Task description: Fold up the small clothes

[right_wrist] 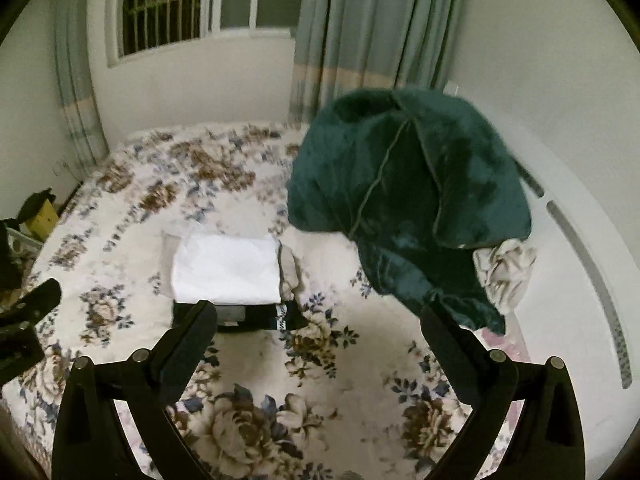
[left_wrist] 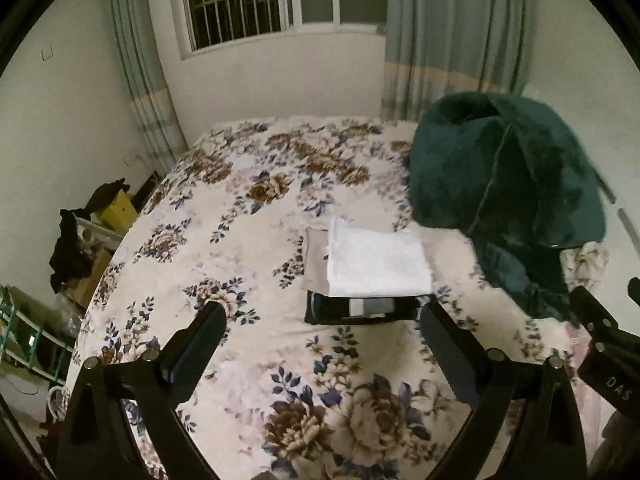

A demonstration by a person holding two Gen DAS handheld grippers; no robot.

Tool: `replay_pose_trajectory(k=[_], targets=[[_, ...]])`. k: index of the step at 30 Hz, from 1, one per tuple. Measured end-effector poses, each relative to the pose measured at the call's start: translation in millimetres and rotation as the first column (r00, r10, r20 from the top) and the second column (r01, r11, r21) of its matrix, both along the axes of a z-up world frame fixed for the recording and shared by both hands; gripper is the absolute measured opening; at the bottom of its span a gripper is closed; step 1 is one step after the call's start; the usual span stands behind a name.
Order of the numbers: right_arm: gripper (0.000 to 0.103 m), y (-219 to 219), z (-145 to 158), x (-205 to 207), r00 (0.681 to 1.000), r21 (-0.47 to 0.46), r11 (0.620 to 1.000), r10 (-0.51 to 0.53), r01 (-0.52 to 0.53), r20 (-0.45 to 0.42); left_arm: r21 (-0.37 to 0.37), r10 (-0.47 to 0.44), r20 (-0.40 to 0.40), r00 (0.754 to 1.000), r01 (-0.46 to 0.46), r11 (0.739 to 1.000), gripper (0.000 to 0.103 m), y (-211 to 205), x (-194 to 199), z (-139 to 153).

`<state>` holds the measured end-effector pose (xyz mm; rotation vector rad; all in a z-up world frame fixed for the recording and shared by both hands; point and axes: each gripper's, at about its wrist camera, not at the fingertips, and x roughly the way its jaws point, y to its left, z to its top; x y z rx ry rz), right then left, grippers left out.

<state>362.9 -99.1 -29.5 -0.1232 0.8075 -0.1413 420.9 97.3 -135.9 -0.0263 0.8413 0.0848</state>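
A folded white garment [left_wrist: 376,266] lies on top of a small stack with a grey piece [left_wrist: 316,256] and a black piece [left_wrist: 360,312] under it, on the floral bed [left_wrist: 240,220]. The stack also shows in the right wrist view: the white garment [right_wrist: 226,270], the black piece [right_wrist: 260,314]. My left gripper [left_wrist: 322,344] is open and empty, just in front of the stack. My right gripper [right_wrist: 318,340] is open and empty, in front of the stack and to its right. A crumpled pale cloth [right_wrist: 504,270] lies at the right by the headboard.
A big dark green blanket [left_wrist: 504,184] is heaped at the bed's right [right_wrist: 408,200]. Window and curtains [left_wrist: 452,32] stand behind the bed. Boxes and dark clothes [left_wrist: 80,240] sit on the floor at the left. The white headboard [right_wrist: 580,260] runs along the right.
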Motion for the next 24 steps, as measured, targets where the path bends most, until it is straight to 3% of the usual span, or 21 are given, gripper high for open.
replay_pose_trajectory(k=[6,12,18,24], targets=[[0.103,7.9,72.1,-80.4,0.996,0.012,1.000,0.015,-0.016,0.089,0.001,-0.011,0.075,0.997,0.011,1.000,0.099,-2.8,-61.0,50.5],[0.103,7.9,115.9,-139.9,0.990,0.035,0.999,0.015,-0.020,0.142,-0.008,-0.002,0.138,0.990,0.003,1.000,0.099,-2.9,-109.7,82.7],[0.103,1.4,143.3,-183.0,0.984,0.038,0.999,0.020,-0.027,0.177,-0.015,0.003,0.164,0.987,-0.001,1.000,0.099,-7.1,-141.5,95.2],[0.103,-4.5,149.3,-198.8,0.982,0.031,0.998,0.049,-0.056,0.181,-0.013,0.011,0.188,0.982,-0.008,1.000,0.099,-12.3,-162.3,102.6]])
